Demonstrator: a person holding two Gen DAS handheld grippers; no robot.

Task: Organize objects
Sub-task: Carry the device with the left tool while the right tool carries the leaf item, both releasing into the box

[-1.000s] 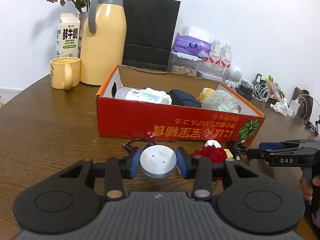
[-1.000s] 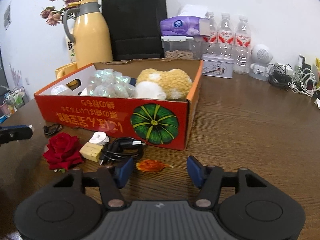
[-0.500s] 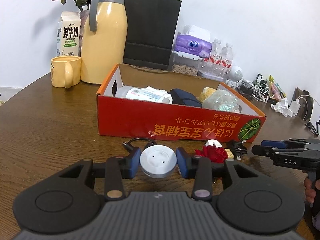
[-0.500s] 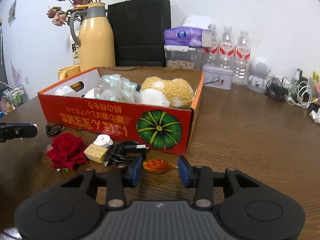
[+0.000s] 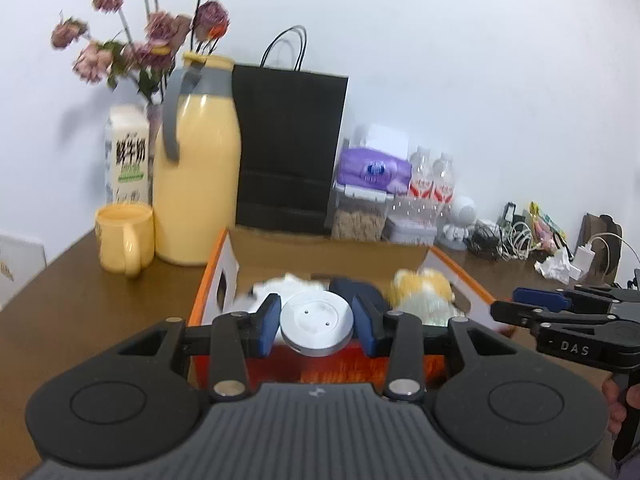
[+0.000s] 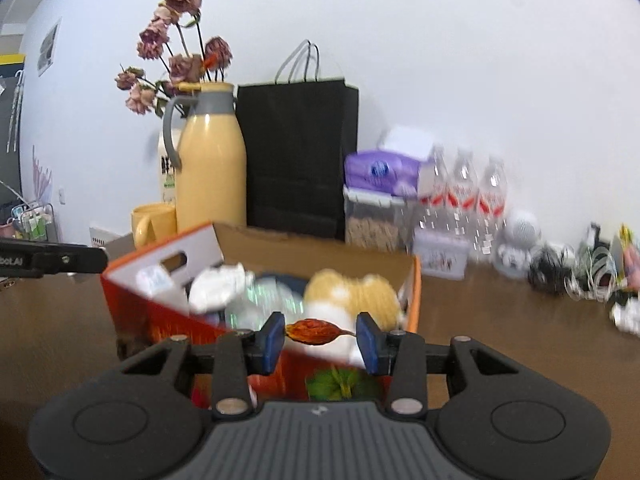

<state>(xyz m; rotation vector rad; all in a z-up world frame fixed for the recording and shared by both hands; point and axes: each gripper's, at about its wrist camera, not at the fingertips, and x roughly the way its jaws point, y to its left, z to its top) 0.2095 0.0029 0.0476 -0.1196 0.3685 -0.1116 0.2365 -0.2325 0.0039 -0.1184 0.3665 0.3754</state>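
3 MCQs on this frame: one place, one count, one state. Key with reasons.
1. Where is the round white plastic disc?
A. between the left gripper fingers
B. on the table
C. in the yellow mug

2. How many clear water bottles with red labels does the right wrist view show?
A. one
B. three
C. five

3. What is the right gripper doing?
A. open, empty
B. shut on the small orange-red dried leaf
C. gripping the black bag

Key: A, blue pads flank the disc; B, three red-labelled bottles side by side; B, leaf spans both pads.
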